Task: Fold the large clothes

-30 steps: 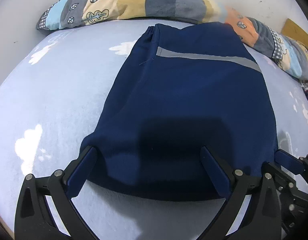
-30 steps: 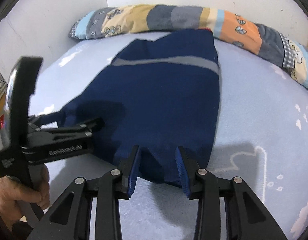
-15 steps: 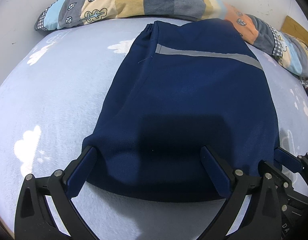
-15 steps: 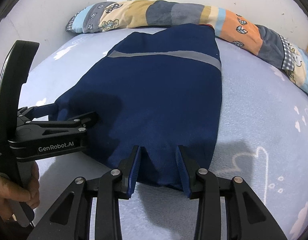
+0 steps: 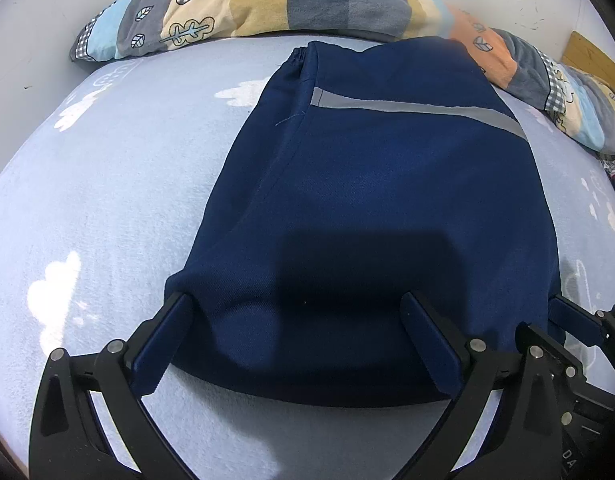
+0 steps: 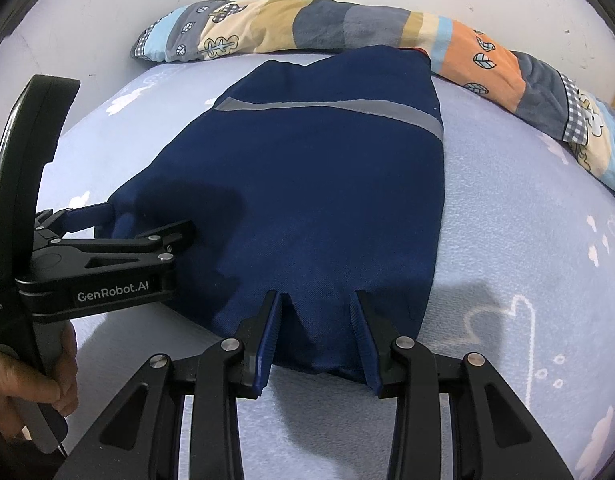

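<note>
Two grippers, left (image 5: 295,344) and right (image 6: 317,338), jaws spread open astride near edge of navy garment (image 6: 315,184) on bed (image 5: 107,184).

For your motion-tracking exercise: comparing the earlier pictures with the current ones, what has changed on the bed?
Almost nothing. Both grippers, left and right, keep open jaws straddling the near edge of the folded navy garment with the grey stripe; neither grips it. The garment, the light blue sheet and the patchwork pillow stayed put.

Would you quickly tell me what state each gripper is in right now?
Left gripper: open, straddling the navy garment hem.
Right gripper: open, hem between its fingers.
</note>
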Demonstrator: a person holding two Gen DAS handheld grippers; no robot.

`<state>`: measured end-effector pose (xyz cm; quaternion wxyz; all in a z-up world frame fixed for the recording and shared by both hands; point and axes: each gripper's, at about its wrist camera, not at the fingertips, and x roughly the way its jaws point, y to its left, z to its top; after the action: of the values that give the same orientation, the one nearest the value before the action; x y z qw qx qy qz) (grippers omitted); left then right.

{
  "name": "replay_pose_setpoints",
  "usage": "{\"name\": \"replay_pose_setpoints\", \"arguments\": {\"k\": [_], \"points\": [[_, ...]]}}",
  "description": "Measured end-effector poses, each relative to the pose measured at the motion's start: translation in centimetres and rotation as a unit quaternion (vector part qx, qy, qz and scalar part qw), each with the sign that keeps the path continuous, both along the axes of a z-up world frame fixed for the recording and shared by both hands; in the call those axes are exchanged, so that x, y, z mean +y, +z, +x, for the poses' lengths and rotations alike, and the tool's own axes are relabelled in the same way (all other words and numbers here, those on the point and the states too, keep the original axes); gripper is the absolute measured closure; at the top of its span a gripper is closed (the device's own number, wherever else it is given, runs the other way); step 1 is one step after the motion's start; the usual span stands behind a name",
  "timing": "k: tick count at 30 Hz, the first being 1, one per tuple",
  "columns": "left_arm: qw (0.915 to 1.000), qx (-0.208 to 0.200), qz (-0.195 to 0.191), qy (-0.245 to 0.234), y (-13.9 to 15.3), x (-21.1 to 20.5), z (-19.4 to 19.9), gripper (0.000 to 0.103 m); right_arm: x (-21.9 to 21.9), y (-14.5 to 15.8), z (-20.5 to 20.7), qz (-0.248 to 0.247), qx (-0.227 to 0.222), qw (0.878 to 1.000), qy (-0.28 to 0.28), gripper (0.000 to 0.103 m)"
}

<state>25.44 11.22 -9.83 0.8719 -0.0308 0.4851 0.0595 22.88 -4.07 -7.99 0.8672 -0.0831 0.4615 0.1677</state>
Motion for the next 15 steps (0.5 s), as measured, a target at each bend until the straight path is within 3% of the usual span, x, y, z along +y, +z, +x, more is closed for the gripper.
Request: {"name": "replay_pose_setpoints", "arguments": {"k": [15], "points": [[1.0000,-0.001,0.002,-0.001,-0.07,-0.06,0.03,0.000,0.23,-0.29,0.00,-0.011,-0.002,1.000,0.001,0.065]]}}
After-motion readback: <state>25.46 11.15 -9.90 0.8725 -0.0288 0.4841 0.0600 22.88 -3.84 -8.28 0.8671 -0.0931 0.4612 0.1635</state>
